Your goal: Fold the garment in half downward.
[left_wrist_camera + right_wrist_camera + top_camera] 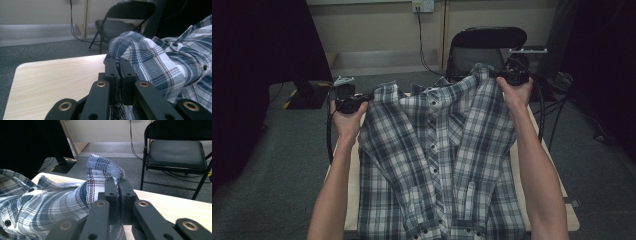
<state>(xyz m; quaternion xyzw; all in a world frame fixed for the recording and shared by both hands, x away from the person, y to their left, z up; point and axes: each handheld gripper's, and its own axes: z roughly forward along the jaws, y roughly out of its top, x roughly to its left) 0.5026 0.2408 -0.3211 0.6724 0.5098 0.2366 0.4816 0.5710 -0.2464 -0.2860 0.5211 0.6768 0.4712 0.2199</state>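
The bench [353,185] runs away from the person, pale wood, and almost all of it sits under a plaid shirt [437,165]. The shirt lies face up, buttoned, its long axis going straight from the near edge to the far edge, cuffs and hem at the near edge, collar toward the far one. Both shoulders are off the wood, so the top of the shirt hangs between the two hands while the lower part rests on the bench.

Left tool [348,103] is by the left edge, jaws pressed together on the shirt's left shoulder; in the left gripper view the left tool [119,65] has a fold of plaid pinched between its jaws. Right tool [513,77] is up near the far right corner, and in the right gripper view that right tool [119,185] is clamped on the other shoulder, cloth bunched up over the tips.

Here's what matters: the shirt's body hangs toward the person from both tools, each hand has its own side, neither is nearer. Any lift or fold looks to need both hands level, or the collar line will skew.

Beyond the far edge, a black folding chair [484,47] on the grey floor.
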